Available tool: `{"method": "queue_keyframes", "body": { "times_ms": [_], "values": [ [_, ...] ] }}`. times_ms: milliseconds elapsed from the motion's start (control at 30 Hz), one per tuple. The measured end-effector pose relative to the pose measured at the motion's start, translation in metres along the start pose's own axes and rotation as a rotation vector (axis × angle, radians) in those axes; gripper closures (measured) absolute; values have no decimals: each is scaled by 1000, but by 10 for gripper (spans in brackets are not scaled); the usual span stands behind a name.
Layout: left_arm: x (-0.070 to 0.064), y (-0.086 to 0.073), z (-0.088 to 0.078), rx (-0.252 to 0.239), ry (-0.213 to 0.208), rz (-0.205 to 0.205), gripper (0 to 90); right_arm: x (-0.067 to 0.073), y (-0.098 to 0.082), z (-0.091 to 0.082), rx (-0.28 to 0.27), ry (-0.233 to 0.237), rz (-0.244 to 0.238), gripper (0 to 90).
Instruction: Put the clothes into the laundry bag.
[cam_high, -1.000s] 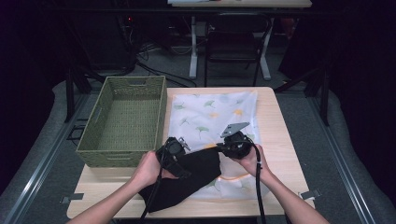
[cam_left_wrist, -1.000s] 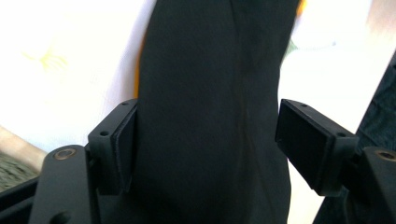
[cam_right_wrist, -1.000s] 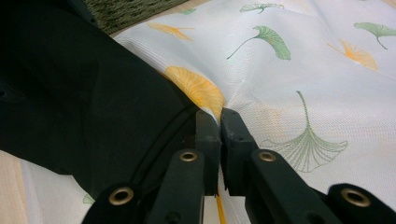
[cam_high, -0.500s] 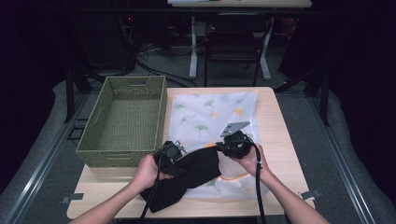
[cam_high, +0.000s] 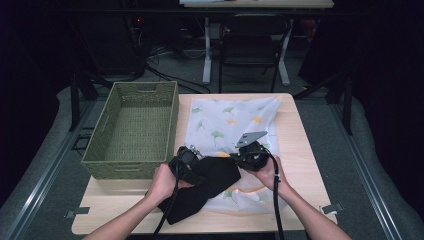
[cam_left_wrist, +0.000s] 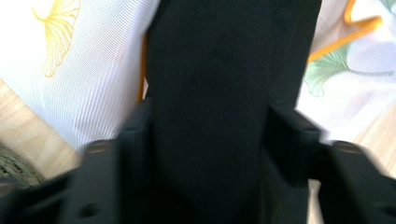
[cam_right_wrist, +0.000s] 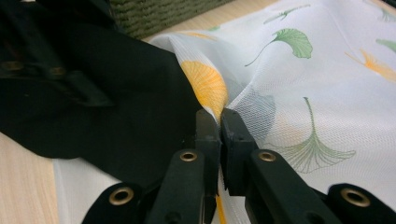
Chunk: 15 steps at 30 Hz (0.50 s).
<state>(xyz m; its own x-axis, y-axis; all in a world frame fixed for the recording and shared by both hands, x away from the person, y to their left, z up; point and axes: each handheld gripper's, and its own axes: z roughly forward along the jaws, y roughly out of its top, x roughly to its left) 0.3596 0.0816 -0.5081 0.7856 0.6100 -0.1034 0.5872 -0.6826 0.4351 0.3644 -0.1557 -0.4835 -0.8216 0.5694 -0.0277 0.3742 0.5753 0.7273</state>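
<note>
Black cloth (cam_high: 200, 192) lies lengthwise between the half-open left gripper's (cam_left_wrist: 205, 121) just-opening jaws; right gripper (cam_right_wrist: 219, 122) pinches the mesh bag (cam_right_wrist: 299, 84).

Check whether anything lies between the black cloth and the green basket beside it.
Nothing visible does. The black cloth sits just right of the basket, with bare table around its near corner. It lies between the left gripper's fingers, while the right gripper pinches the white leaf-print mesh bag.
</note>
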Motion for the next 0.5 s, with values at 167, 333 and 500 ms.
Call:
{"method": "queue_keyframes", "body": {
  "times_ms": [167,333,500],
  "values": [
    [-7,-9,-11,0,17,71,218,-2,-2,-1,1,-2,8,872],
    [-5,-19,3,56,26,120,245,-1,-2,1,6,0,7,872],
    [-4,-27,11,27,22,151,435,-1,-3,2,15,1,5,872]
  ]
}}
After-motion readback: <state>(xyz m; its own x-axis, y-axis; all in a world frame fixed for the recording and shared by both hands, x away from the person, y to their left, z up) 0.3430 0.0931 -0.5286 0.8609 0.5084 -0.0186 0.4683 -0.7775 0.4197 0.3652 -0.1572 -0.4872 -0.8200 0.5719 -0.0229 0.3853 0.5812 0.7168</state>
